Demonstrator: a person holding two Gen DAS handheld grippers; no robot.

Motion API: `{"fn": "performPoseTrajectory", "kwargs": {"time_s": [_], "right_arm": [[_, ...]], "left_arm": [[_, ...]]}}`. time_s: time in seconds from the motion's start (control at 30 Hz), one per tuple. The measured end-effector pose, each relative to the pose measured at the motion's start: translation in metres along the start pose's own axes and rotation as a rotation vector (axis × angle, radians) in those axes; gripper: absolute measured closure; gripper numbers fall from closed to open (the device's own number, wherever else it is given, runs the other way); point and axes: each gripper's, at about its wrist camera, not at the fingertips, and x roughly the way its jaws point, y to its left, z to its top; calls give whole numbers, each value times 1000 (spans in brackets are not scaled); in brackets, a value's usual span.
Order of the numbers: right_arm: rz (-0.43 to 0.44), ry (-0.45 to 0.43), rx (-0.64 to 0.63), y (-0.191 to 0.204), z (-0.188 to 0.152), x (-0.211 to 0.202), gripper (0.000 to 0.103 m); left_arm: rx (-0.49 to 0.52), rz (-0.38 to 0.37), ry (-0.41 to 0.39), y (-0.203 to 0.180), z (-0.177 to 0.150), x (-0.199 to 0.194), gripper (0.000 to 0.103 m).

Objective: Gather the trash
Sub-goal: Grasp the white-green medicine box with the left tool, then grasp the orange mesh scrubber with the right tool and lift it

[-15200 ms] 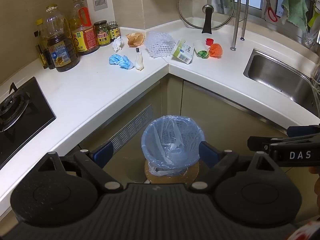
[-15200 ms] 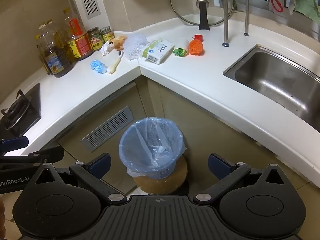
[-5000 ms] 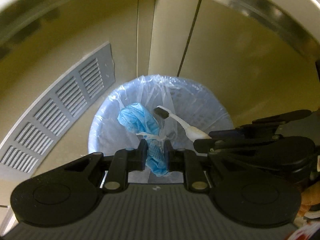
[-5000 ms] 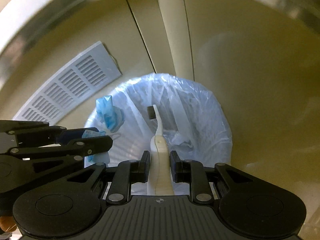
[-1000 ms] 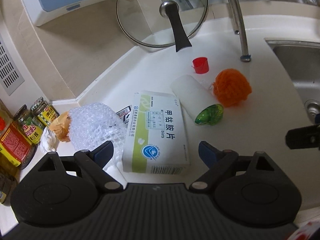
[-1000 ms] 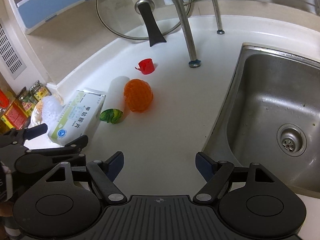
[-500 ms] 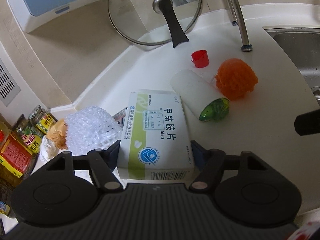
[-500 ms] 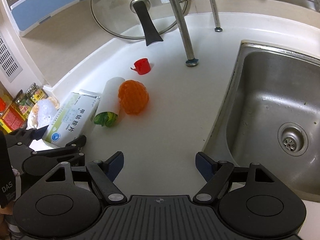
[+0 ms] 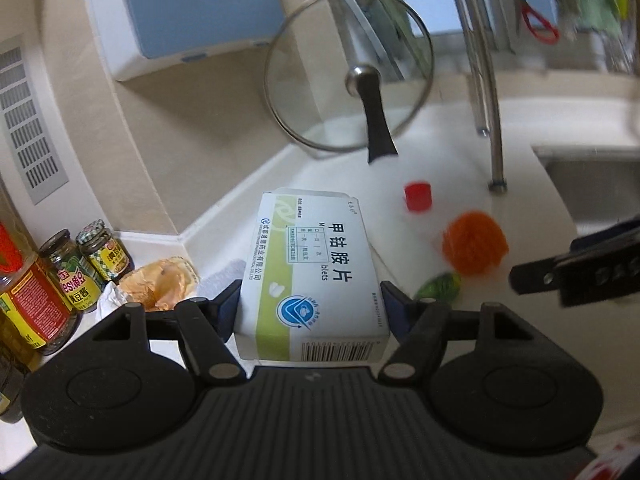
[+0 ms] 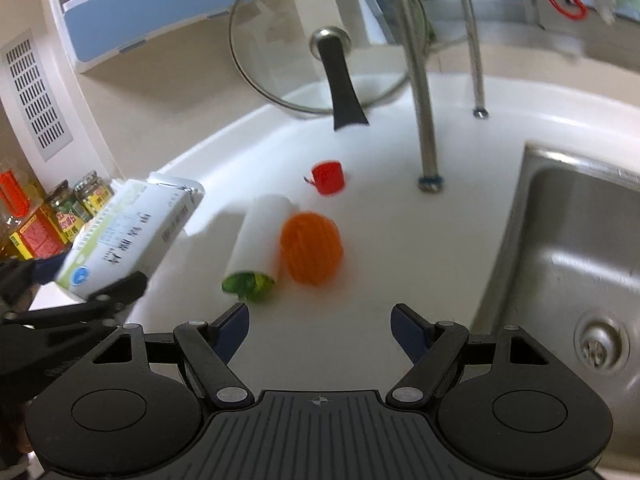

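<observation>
The white countertop (image 10: pixel 400 208) fills the middle of both views, with the steel sink (image 10: pixel 568 248) taking the right side of the right wrist view and a glass pot lid (image 10: pixel 320 40) leaning on the wall at upper centre. The left gripper (image 9: pixel 310 304) sits at the bottom of its own view, angled down toward the counter, its two blue-padded fingers pressed against the long sides of a white and green medicine box (image 9: pixel 316 276), which is lifted clear of the counter and tilted; in the right wrist view the same box shows at the left edge, above the surface. The right gripper (image 10: pixel 320 320) points down at the counter from the bottom of its view, its fingers standing well apart with nothing between them. Just ahead of it, centre frame, lie an orange mesh ball (image 10: pixel 312 248) and, touching its left side, a white roll with a green end (image 10: pixel 260 244). Farther up sits a small red cap (image 10: pixel 328 178). In the lower left of the left wrist view are sauce jars (image 9: pixel 86 268) and a crumpled brown wrapper (image 9: pixel 160 284).
</observation>
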Motion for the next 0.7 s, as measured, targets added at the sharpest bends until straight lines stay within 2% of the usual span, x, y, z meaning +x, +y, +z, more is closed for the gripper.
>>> {"fn": "performPoseTrajectory", "kwargs": {"time_s": [0.23, 0.47, 0.7], "right_arm": [[-23, -54, -43, 5, 20, 19, 26], [-24, -51, -39, 4, 32, 39, 44], [-35, -13, -49, 4, 30, 52, 54]], "left_arm": [[-60, -7, -2, 14, 14, 7, 34], [-80, -26, 16, 16, 14, 18, 34], [-77, -29, 17, 16, 15, 21, 34]]}}
